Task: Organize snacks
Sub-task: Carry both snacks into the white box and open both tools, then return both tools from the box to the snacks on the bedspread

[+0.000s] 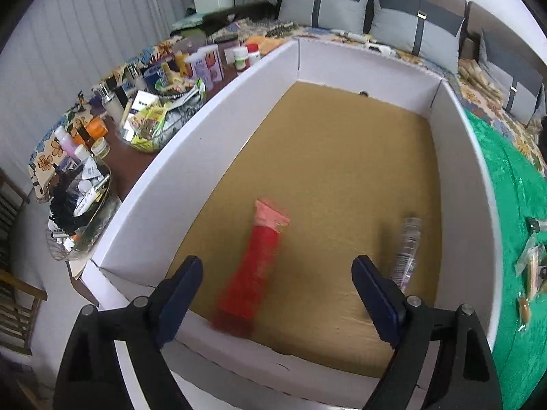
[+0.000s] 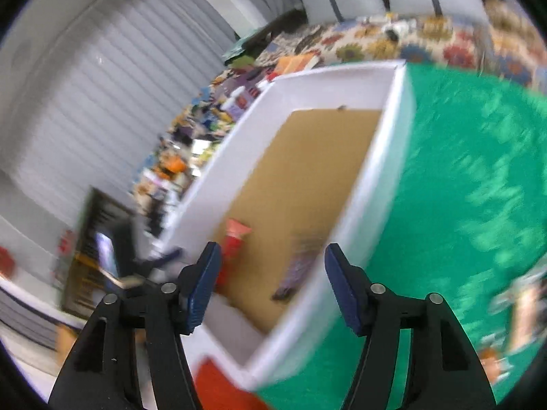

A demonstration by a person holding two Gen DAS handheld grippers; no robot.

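A white box (image 1: pixel 160 167) with a brown cardboard floor stands on green cloth. A red snack packet (image 1: pixel 254 266) with a pink end is blurred between and below the fingers of my left gripper (image 1: pixel 277 294), which is open and touches nothing. A clear, purple-printed packet (image 1: pixel 407 253) lies on the box floor near the right finger. In the right wrist view my right gripper (image 2: pixel 270 287) is open over the box's (image 2: pixel 362 205) near corner. The red packet (image 2: pixel 232 242) and the purple packet (image 2: pixel 297 273) show inside the box.
Left of the box, a dark table (image 1: pixel 136 160) carries bottles, jars and a glass bowl of packets (image 1: pixel 150 126). More wrapped snacks (image 1: pixel 530 266) lie on the green cloth (image 1: pixel 512 184) at right. A sofa with grey cushions (image 1: pixel 410 20) runs behind. The right wrist view is motion-blurred.
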